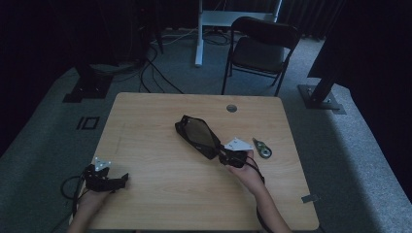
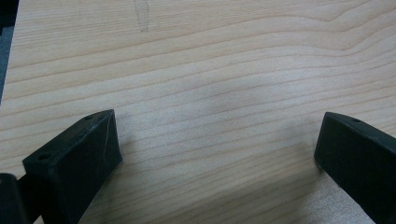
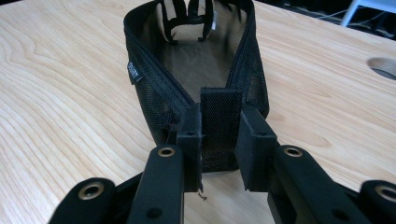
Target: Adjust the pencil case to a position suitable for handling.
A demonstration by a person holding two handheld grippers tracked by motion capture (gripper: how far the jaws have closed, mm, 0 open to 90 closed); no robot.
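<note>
A black mesh zip pouch (image 1: 197,133) lies open on the wooden table (image 1: 160,194), running diagonally near the middle. My right gripper (image 1: 222,154) is shut on the webbing tab (image 3: 220,112) at the pouch's near end. In the right gripper view the pouch (image 3: 201,60) stretches away from my right gripper (image 3: 220,135), its zip open and straps showing inside. My left gripper (image 1: 124,178) rests by the table's front left edge, held by a hand. In the left gripper view my left gripper (image 2: 217,149) stands open over bare wood.
A small correction-tape dispenser (image 1: 262,148) lies just right of the right hand. A round cable hole (image 1: 231,108) sits near the table's far edge. A grey tag (image 1: 310,198) lies at the front right. A folding chair (image 1: 260,48) stands behind the table.
</note>
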